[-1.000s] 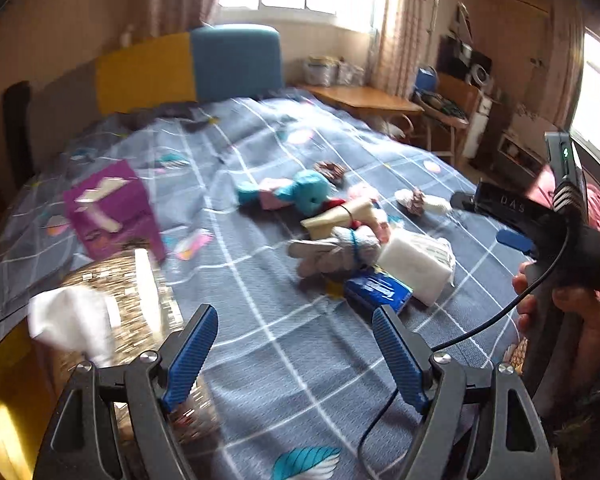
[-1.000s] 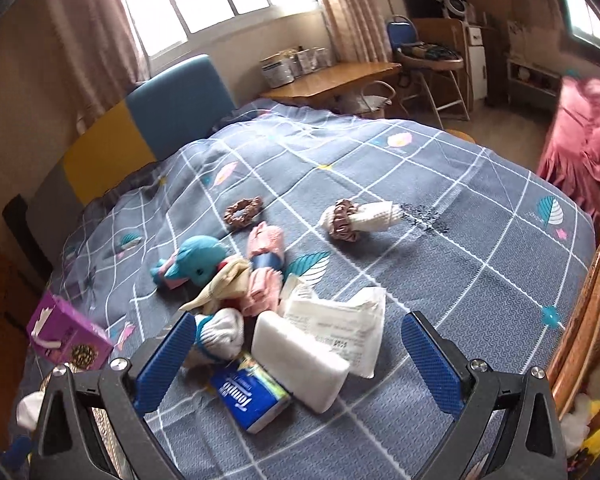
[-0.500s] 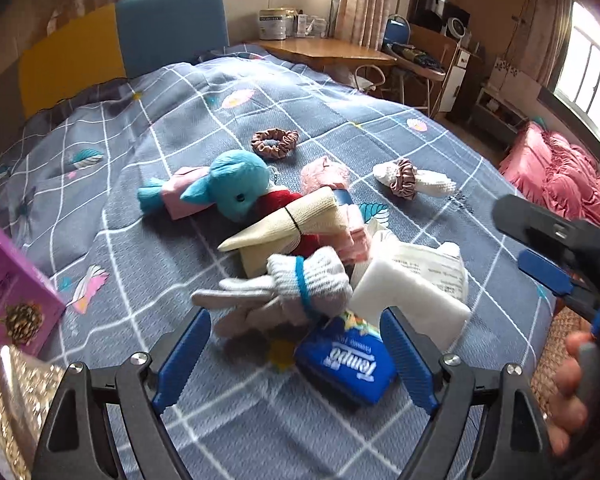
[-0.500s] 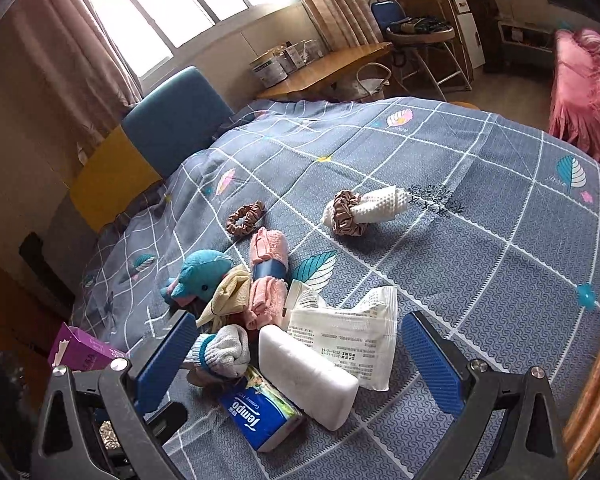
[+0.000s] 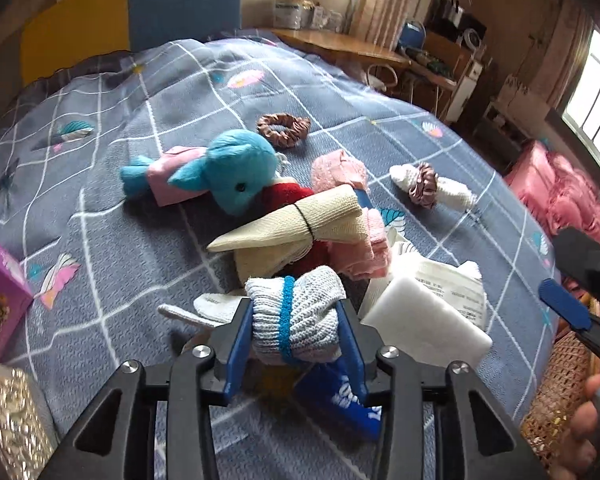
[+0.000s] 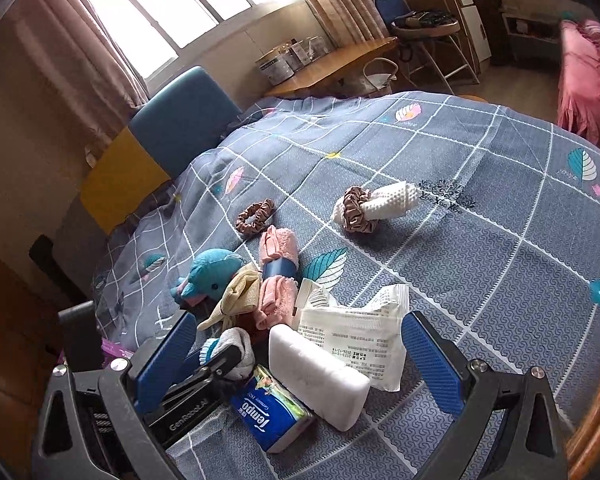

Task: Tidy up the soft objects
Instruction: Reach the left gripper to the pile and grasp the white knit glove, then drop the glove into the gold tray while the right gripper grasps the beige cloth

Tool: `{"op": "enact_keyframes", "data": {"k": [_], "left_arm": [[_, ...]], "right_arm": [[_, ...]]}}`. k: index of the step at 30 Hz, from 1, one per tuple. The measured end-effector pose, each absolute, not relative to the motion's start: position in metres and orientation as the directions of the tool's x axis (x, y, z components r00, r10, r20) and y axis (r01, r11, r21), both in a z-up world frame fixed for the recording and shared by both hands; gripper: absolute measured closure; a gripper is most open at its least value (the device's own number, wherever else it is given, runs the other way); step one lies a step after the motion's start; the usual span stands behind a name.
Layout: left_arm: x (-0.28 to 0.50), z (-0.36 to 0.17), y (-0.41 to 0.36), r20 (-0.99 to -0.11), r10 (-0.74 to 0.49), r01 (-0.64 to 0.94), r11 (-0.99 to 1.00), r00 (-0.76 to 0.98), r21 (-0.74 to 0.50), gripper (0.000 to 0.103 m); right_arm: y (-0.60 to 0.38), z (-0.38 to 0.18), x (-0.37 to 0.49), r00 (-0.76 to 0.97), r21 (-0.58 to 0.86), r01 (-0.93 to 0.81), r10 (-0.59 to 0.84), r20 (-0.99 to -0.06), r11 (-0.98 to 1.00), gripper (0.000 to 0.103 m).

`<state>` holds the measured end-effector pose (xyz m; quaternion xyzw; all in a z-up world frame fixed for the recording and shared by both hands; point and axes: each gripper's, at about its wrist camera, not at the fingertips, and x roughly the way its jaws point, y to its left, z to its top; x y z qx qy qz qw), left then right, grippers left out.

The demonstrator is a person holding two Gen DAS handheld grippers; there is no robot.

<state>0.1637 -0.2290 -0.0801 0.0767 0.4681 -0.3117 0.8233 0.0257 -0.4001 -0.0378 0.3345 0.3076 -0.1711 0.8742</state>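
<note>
Rolled grey-white glove bundle (image 5: pixel 296 320) with a blue band sits at 6 o'clock in the left wrist view, squeezed between the blue pads of the left gripper (image 5: pixel 294 336); its jaws have just been closing and both pads press on the bundle's sides. The bundle lies at the near edge of the pile on the grey checked bedspread (image 5: pixel 112 248).
Blue tissue pack (image 5: pixel 340 400) lies under the right-hand pad, partly hidden. White foam block (image 5: pixel 424 328) is just beside the bundle at 3 o'clock, resting on a printed white packet (image 5: pixel 448 284).
Right gripper (image 6: pixel 296 356): jaws spread wide, nothing between the pads pressed; it hovers over the same pile.
Beyond, toward 12 o'clock: cream cloth roll (image 5: pixel 300 220), pink towel roll (image 5: pixel 340 172), something red beneath them, possibly another cloth. Teal plush toy (image 5: pixel 232 172) at 11 o'clock. Brown scrunchie (image 5: pixel 284 130) farther off. White sock with a scrunchie (image 5: pixel 432 186) at 2 o'clock, apart from the pile.
</note>
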Motion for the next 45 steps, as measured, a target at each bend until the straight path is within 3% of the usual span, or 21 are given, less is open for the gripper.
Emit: {"op": "enact_keyframes", "data": {"k": [5, 10, 16, 20, 23, 26, 33, 39, 45], "left_arm": [[0.144, -0.062, -0.189, -0.785, -0.456, 0.552, 0.815, 0.42, -0.178, 0.063], [0.129, -0.056, -0.155, -0.775, -0.459, 0.525, 0.828, 0.435, -0.196, 0.063], [0.115, -0.044, -0.134, -0.758, -0.48, 0.514, 0.828, 0.443, -0.224, 0.063], [0.116, -0.026, -0.13, -0.737, -0.499, 0.523, 0.82, 0.456, -0.232, 0.063], [0.131, -0.003, -0.127, -0.719, -0.512, 0.519, 0.819, 0.47, -0.244, 0.063], [0.153, 0.027, -0.12, -0.683, -0.521, 0.508, 0.825, 0.512, -0.248, 0.063], [0.201, 0.092, -0.011, -0.559, -0.389, 0.268, 0.919, 0.732, -0.289, 0.063], [0.19, 0.062, 0.11, -0.621, -0.163, -0.014, 0.963, 0.767, -0.27, 0.063], [0.151, 0.001, 0.182, -0.724, -0.042, -0.182, 0.956, 0.688, -0.228, 0.063]], "right_arm": [[-0.388, -0.038, 0.037, 0.727, 0.413, 0.478, -0.085, -0.681, 0.775, 0.001], [-0.367, -0.031, 0.076, 0.683, 0.29, 0.345, -0.028, -0.73, 0.893, 0.011], [-0.319, -0.028, 0.142, 0.603, -0.086, -0.061, -0.032, -0.797, 0.994, 0.013], [-0.295, -0.059, 0.176, 0.519, -0.325, -0.258, -0.154, -0.841, 0.91, 0.015], [-0.293, -0.081, 0.195, 0.48, -0.412, -0.31, -0.233, -0.846, 0.857, 0.028], [-0.295, -0.088, 0.208, 0.448, -0.395, -0.323, -0.229, -0.864, 0.86, 0.047], [-0.292, -0.084, 0.21, 0.45, -0.326, -0.297, -0.17, -0.877, 0.897, 0.055], [-0.287, -0.092, 0.204, 0.442, -0.282, -0.256, -0.148, -0.885, 0.925, 0.055], [-0.285, -0.094, 0.203, 0.45, -0.283, -0.194, -0.171, -0.876, 0.939, 0.057]]}}
